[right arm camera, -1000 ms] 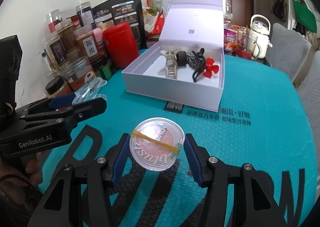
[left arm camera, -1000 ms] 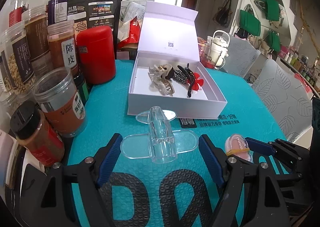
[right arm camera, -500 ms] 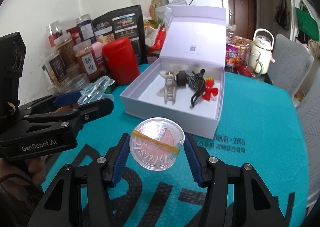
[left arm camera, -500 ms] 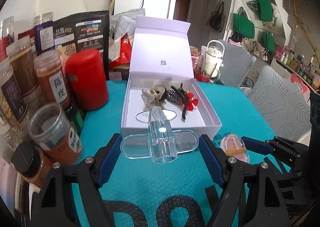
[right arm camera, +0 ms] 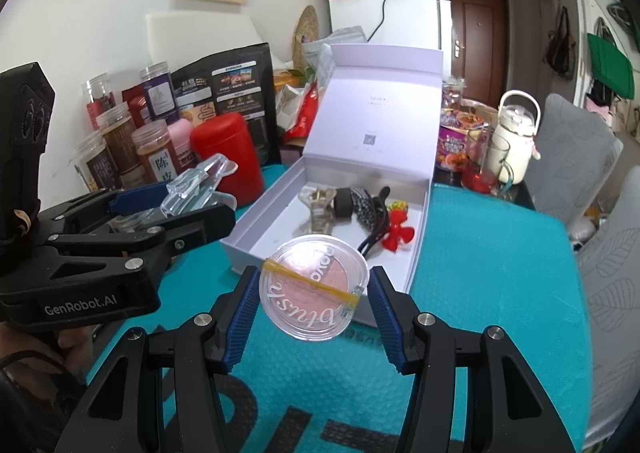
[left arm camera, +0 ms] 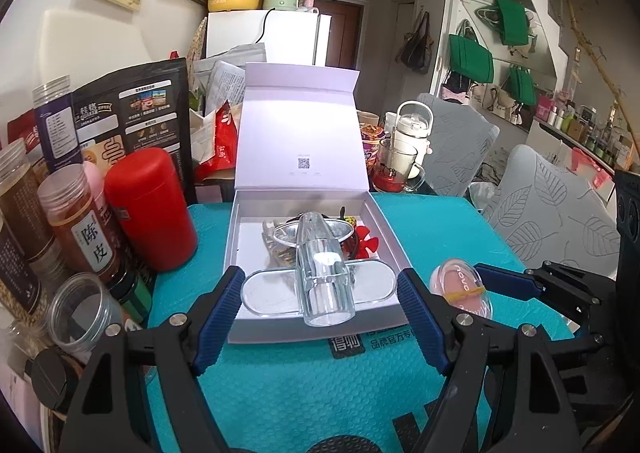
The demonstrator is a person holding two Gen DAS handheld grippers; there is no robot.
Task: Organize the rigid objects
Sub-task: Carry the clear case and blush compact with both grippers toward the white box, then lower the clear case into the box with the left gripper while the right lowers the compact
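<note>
Both jaws rose boxward, left gripper [left arm camera: 320, 293] clamping clear clip [left arm camera: 320, 285], right gripper [right arm camera: 314, 293] round compact [right arm camera: 314, 287].

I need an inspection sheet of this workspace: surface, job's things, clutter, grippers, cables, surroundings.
Surface: teal mat with black lettering.
Job's things: open white box holding hair clips; clear hair clip; blush compact with yellow rubber band.
Clutter: red canister, spice jars, black pouch.
Grippers: left hand-held gripper shut on clear hair clip; right hand-held gripper shut on blush compact.
Cables: black cord down the fridge.
Surroundings: grey chairs, green bags.
</note>
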